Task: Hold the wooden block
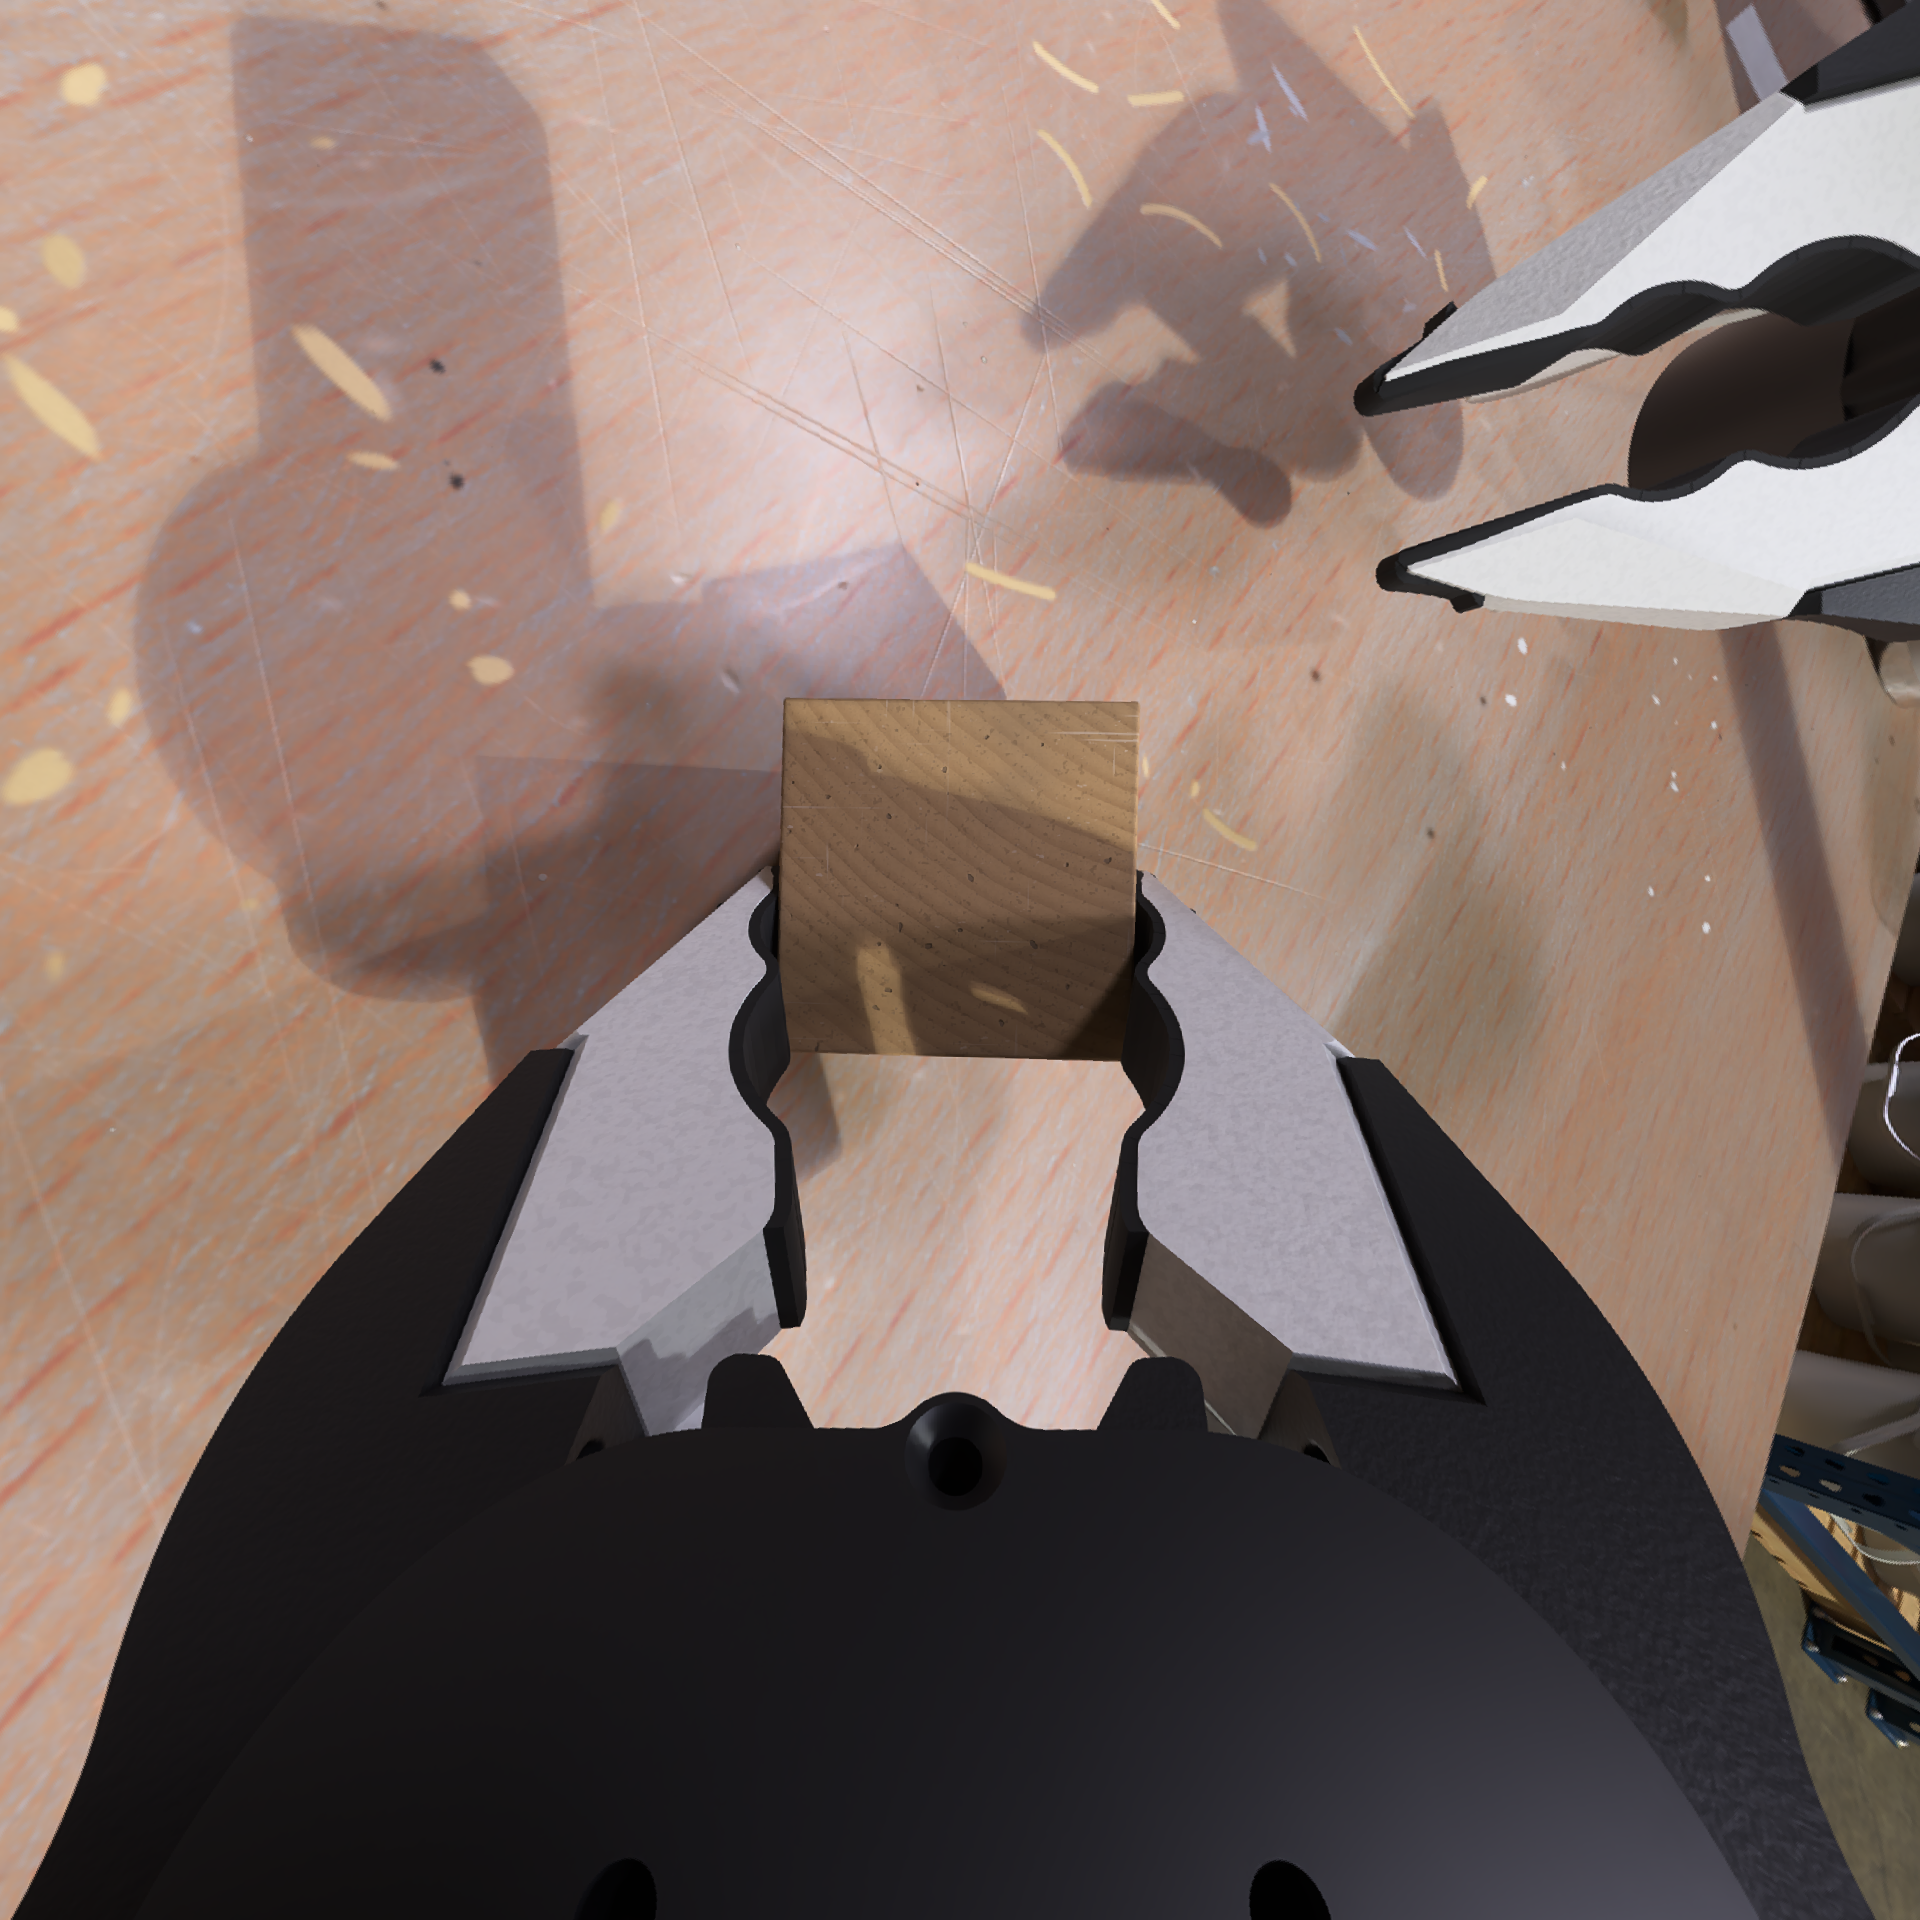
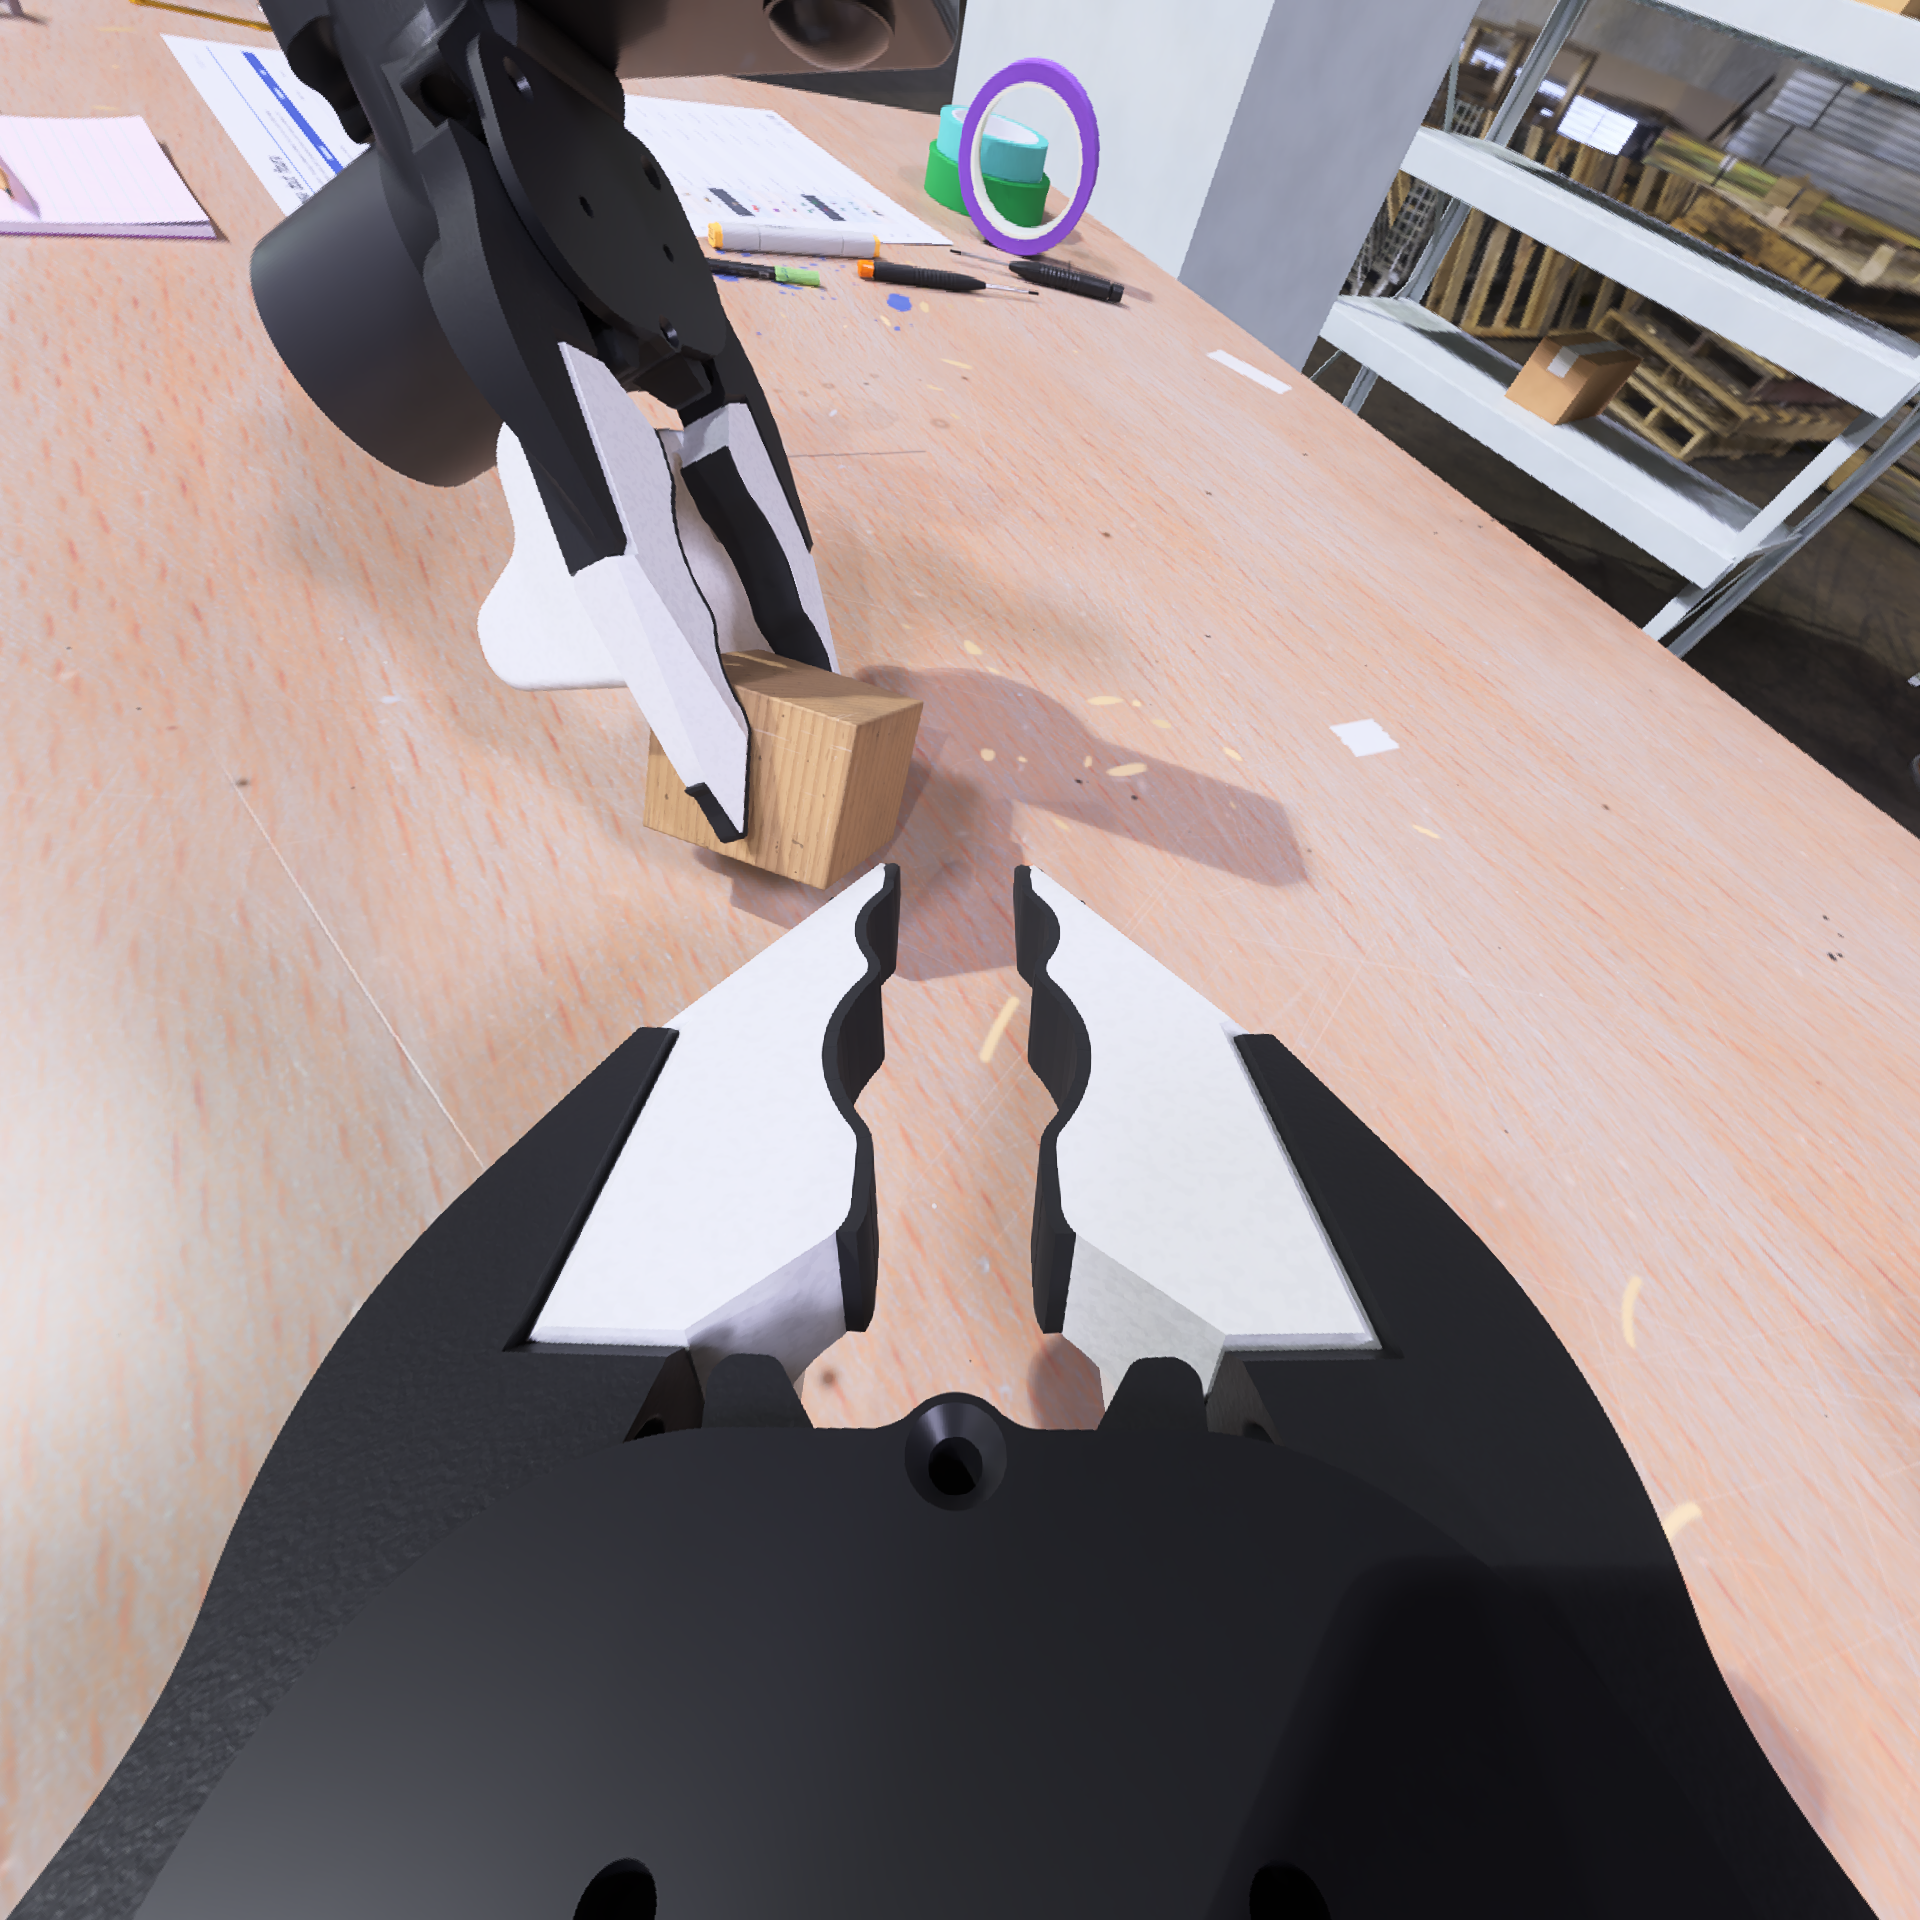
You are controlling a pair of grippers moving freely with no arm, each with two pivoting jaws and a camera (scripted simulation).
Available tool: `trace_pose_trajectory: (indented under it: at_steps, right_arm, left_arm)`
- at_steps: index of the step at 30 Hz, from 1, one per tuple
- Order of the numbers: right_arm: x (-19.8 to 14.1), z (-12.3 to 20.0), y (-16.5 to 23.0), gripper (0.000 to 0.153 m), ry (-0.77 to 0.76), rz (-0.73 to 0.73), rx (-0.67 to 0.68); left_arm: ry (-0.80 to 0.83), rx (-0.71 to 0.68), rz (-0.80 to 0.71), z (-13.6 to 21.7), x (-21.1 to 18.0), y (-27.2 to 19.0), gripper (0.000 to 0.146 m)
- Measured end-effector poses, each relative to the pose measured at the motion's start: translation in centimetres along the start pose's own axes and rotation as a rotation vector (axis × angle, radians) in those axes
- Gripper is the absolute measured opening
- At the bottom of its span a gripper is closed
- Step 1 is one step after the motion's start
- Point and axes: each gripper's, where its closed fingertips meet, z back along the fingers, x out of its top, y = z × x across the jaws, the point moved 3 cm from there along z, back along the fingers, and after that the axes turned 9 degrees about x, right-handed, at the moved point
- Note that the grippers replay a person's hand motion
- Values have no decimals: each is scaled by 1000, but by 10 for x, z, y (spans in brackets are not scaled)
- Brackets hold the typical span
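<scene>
Left tool (image 1: 956, 914) clamping wooden block (image 1: 958, 883) (near-cubic, tilted), right tool (image 2: 956, 883) parted, empty

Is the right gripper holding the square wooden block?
No, the right gripper is open and empty; the left gripper holds the square wooden block.

Left wrist view: mounted behind left gripper (image 1: 958, 894), looking steeply down along its fingers at table (image 1: 416, 1039). Very near; block (image 1: 956, 883) fills frame centre, right gripper (image 1: 1382, 483) entering at upper right.

Right wrist view: mounted behind right gripper (image 2: 956, 883), looking forward at a shallower slant across table (image 2: 1351, 1039). Farther back; block (image 2: 821, 774) and left gripper (image 2: 774, 743) left of centre, tape rolls (image 2: 1023, 156) at top, shelving (image 2: 1621, 312) at upper right.

Shared: block, both grippers, the table patch around them.
</scene>
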Motion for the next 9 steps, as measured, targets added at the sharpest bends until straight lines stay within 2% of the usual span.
trace_pose_trajectory:
  at_steps: [6,9]
  right_arm:
    - [-2,0,0,23,-15,-15,8]
    - [-1,0,1,22,-4,24,1]
  left_arm:
    - [0,8,-4,0,0,0,64]
    - [-1,9,-6,0,0,0,64]
